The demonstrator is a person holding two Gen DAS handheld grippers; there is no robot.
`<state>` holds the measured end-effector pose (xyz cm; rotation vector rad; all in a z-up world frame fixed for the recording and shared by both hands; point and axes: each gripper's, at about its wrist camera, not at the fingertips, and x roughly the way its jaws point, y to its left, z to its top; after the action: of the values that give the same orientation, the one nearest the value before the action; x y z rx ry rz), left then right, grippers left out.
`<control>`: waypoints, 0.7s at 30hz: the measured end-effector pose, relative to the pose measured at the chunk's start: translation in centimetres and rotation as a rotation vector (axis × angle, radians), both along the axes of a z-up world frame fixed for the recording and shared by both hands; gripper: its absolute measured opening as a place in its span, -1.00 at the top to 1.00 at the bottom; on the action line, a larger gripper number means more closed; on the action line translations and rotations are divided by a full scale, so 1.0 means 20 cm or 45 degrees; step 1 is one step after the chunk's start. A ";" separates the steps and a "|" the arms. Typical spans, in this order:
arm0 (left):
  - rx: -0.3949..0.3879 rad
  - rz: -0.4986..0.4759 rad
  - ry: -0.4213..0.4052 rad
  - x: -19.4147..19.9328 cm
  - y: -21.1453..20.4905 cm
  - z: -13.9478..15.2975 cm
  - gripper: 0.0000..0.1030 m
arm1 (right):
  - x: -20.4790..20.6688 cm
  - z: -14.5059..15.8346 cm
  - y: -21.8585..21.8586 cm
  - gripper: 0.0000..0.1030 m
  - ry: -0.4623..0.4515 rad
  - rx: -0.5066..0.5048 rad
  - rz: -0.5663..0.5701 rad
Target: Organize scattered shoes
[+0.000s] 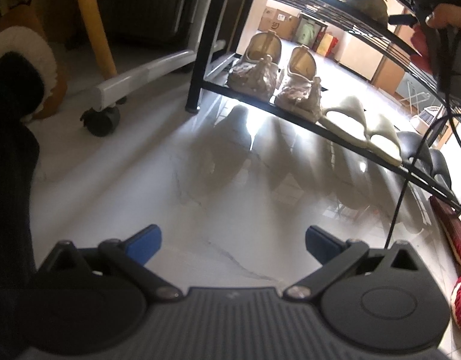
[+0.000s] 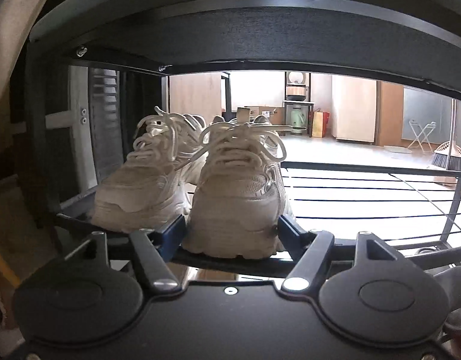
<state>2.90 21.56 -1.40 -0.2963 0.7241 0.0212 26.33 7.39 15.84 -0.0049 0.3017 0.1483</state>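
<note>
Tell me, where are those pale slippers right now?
In the left wrist view, the pale slippers sit on the rack's bottom shelf, right of the beige shoes.

no words or numbers can be read; the marks on the far boxes (image 1: 279,21) are too blurry.

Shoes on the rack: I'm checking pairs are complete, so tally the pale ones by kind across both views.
White lace-up sneakers: 2
Beige slip-on flats: 2
Cream slippers: 2
Total: 6
</note>
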 end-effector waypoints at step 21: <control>0.099 -0.039 -0.040 -0.04 -0.05 0.01 -0.99 | -0.70 -0.09 -0.19 -1.00 -0.270 -0.614 -0.021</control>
<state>2.08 20.60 -1.10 -0.2104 0.6945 0.0153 12.42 3.57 14.12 -0.4931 0.1197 0.0553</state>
